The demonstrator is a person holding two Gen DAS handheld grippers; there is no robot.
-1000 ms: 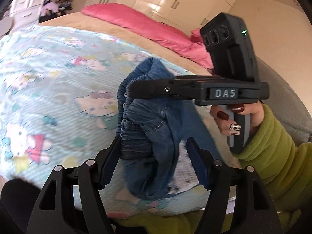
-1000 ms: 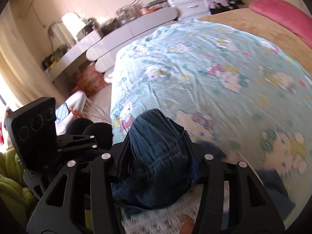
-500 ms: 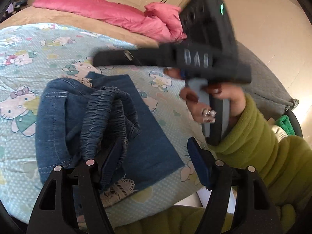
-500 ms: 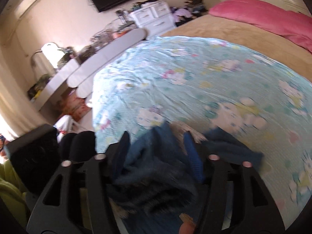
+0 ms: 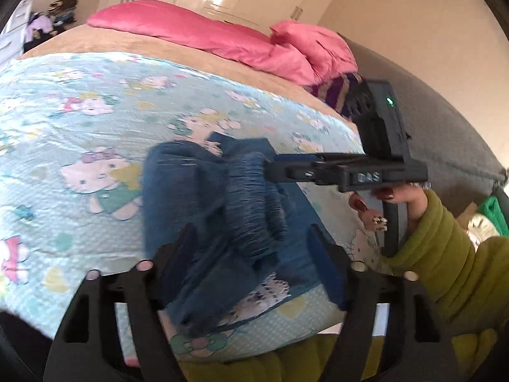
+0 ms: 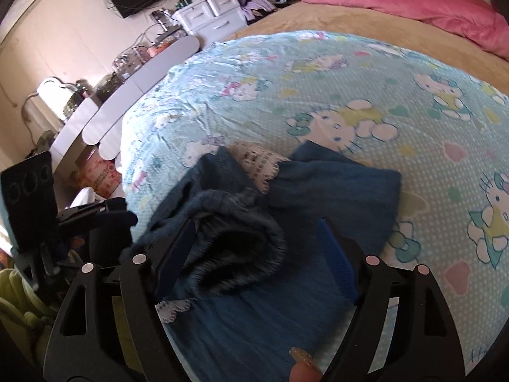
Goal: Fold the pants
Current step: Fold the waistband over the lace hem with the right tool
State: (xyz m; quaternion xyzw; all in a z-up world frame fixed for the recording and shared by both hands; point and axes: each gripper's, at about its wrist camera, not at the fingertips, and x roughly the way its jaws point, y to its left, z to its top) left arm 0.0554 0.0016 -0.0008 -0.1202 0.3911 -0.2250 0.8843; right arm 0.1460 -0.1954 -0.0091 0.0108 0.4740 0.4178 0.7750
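1. Blue denim pants with lace-trimmed hems (image 5: pixel 222 210) are bunched at the near edge of the cartoon-print bedsheet (image 5: pixel 79 127).
2. Right gripper (image 6: pixel 254 248) is being opened around the elastic waistband, nothing pinched; left gripper (image 5: pixel 251 254) is spread, gripping nothing.
3. Waistband should be flattened first, I'd say.
4. Plenty of bare sheet is left toward the far edge.

A bed (image 6: pixel 318 22) is carrying a cartoon-cat print sheet (image 5: pixel 79 121); blue denim pants (image 6: pixel 334 191) are lying folded on it near the edge, and a pink duvet (image 5: pixel 222 41) is lying along the far side.
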